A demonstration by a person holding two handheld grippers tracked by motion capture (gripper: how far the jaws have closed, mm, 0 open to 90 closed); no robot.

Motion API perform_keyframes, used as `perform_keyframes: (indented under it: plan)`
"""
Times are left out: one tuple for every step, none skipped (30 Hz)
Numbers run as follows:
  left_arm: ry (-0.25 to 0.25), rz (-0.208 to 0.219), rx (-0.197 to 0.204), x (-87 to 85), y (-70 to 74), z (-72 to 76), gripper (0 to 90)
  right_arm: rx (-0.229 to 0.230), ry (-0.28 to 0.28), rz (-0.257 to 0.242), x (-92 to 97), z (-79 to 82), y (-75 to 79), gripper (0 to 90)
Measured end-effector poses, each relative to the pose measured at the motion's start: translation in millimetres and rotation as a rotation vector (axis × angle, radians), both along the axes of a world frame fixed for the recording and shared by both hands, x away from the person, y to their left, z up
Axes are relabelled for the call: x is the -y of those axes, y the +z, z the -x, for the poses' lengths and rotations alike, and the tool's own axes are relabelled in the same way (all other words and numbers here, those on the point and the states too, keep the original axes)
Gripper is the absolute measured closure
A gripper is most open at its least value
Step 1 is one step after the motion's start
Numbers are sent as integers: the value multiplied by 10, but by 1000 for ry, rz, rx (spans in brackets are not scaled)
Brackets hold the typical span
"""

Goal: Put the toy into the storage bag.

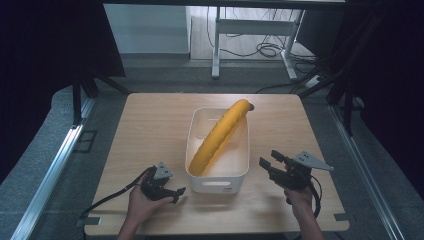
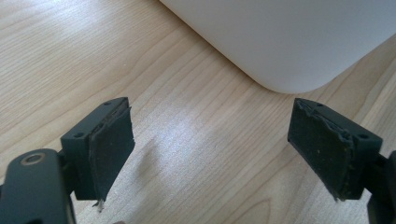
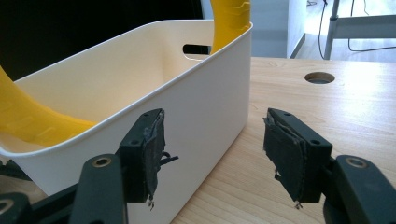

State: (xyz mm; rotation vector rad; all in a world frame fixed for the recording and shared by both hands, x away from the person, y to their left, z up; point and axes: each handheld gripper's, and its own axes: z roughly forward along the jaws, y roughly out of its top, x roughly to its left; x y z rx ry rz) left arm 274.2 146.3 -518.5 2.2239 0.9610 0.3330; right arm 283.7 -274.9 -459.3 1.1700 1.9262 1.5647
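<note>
A long yellow toy banana (image 1: 220, 135) lies slantwise in a white plastic bin (image 1: 217, 184) at the middle of the wooden table (image 1: 150, 130), its far tip sticking out over the back rim. My left gripper (image 1: 177, 194) rests low at the bin's near left corner, open, nothing between its pads (image 2: 112, 149); the bin's rounded corner (image 2: 289, 42) is just ahead of it. My right gripper (image 1: 269, 159) hovers to the right of the bin, open and holding nothing. In the right gripper view its jaws (image 3: 215, 149) stand beside the bin wall (image 3: 205, 107), with the banana (image 3: 28, 116) inside.
A round cable hole (image 3: 319, 77) sits in the tabletop to the right of the bin. Beyond the table stand a white desk frame (image 1: 252, 30) and floor cables (image 1: 267, 50). Dark curtains and metal rails (image 1: 55, 165) flank both sides.
</note>
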Motion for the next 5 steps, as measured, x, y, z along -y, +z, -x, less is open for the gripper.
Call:
perform_keyframes:
  plan:
    - [0,1,-1,-1,-1,-1,147,0,-1,2,-3,4,-3,385]
    - [1,1,-1,-3,-3,-2,147,-1,0,5,-4,6,-7,383]
    - [1,1,-2,-4,-4,-4,147,-1,4,15,-5,2,-17,379]
    - [1,0,-2,-5,-5,-5,147,-2,7,22,-7,0,-26,373]
    - [2,0,-2,-5,-6,-6,147,-3,10,26,-8,-2,-35,368]
